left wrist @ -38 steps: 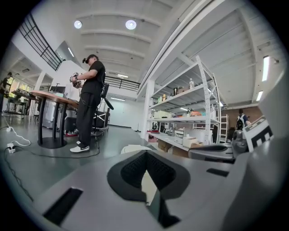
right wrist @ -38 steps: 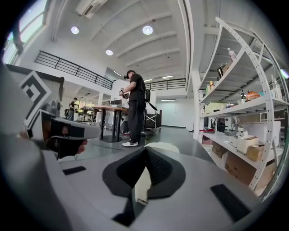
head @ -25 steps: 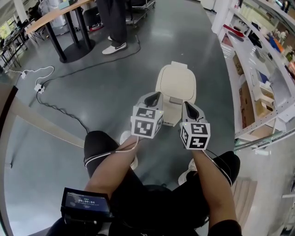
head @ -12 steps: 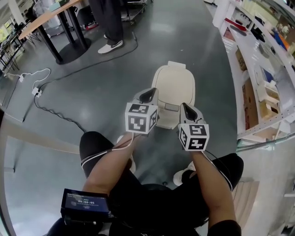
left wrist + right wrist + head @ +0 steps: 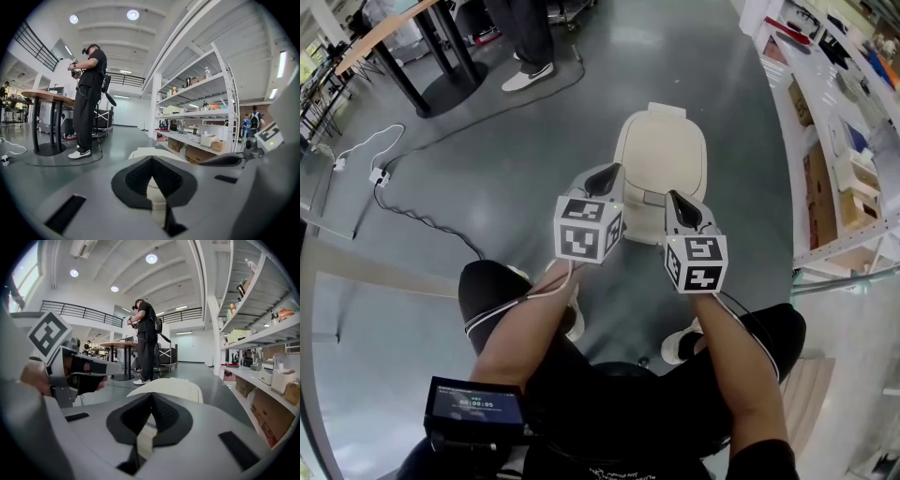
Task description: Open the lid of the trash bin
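Looking down in the head view, we saw the left tool (image 5: 606, 176) and the right tool (image 5: 678, 202) held side by side over the near end of the cream trash bin (image 5: 645, 223). The bin stood on the grey floor (image 5: 516, 187) just ahead of our knees, with its lid (image 5: 666, 150) down flat. Only that view showed the cable (image 5: 422, 220) trailing across the floor and the small screen (image 5: 473, 411) at our lap.

The two gripper views alone showed the dark pads face on. The left tool (image 5: 151, 160) was clenched tip to tip on nothing, and so was the right tool (image 5: 151, 396), with the bin (image 5: 173, 386) showing pale just beyond each. The left gripper view gave the standing person (image 5: 89, 98) whole beside the table (image 5: 44, 96), where the head view caught only legs and shoes. The right gripper view looked along the shelving (image 5: 262, 343).

We counted two tools, two marker cubes, one bin with one lid, and one person standing close by.

Against a second earlier, the tools sat a little higher in the head view and the bin had slid up the frame with them. The lid was shut, as before.
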{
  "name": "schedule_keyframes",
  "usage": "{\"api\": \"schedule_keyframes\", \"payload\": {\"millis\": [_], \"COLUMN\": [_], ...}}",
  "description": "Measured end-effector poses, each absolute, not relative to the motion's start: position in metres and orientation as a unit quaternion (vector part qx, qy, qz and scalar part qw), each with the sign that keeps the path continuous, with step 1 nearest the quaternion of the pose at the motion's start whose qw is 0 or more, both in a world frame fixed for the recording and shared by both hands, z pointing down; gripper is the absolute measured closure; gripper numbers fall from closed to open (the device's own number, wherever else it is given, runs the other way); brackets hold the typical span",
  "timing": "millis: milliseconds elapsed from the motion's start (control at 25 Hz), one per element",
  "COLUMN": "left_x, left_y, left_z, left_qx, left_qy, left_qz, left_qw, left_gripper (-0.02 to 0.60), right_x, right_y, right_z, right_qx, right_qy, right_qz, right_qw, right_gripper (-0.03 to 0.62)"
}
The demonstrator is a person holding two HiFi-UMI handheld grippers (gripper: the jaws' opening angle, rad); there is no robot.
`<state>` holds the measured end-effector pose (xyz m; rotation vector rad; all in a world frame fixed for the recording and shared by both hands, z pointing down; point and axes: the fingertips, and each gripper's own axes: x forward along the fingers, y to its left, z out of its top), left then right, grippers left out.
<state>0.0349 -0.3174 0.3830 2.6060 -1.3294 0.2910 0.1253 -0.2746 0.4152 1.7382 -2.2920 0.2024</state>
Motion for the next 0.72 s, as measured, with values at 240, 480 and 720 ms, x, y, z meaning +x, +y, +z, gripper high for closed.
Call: {"api": "schedule_keyframes", "payload": {"millis": [240,480,720], "left_x": [0.033,0.036,0.031], "left_y": [-0.313,-0.314,-0.315], "left_z": [0.377,0.377,0.381], "left_qx": [0.883,0.884,0.882], "left_qy": [-0.448,-0.447,-0.446], "left_qz": [0.096,0.092,0.09], "left_qw": [0.1,0.104,0.123], "left_gripper": [0.584,0.584,0.584], "right_x": [0.118,0.119,0.118], "right_y": [-0.275,-0.28,-0.281], "right_z": [0.417,0.427,0.435], "right_qx": [0.593,0.594,0.591], "right_qy": [-0.792,-0.788,-0.789], "right_qz": [0.078,0.078,0.099], "right_qw": [0.127,0.141,0.136], "right_gripper": [0.589,0.589,0.589]}}
